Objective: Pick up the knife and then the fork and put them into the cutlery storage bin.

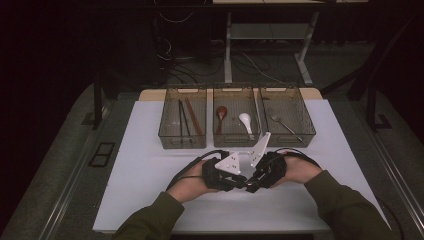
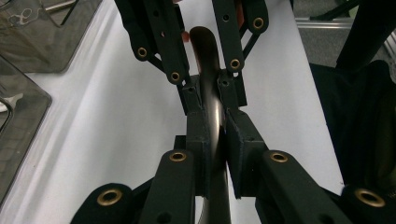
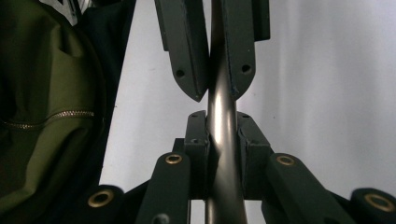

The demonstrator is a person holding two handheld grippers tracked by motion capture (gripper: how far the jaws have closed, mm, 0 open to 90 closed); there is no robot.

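A shiny metal utensil handle [image 2: 205,51] runs straight along my left gripper [image 2: 215,122], whose black pads press on it from both sides. My right gripper [image 3: 222,122] is shut on the same handle [image 3: 224,186], nose to nose with the left one. The two grippers meet at the middle front of the white table, left gripper [image 1: 239,183] touching close to right gripper [image 1: 251,185]. The utensil's working end is hidden behind the jaws, so I cannot tell which kind it is.
Three clear bins stand in a row at the back: the left bin [image 1: 170,140] holds chopsticks, the middle bin [image 1: 235,141] a brown spoon and a white spoon, the right bin [image 1: 305,137] a fork. An olive sleeve [image 3: 42,116] lies close by.
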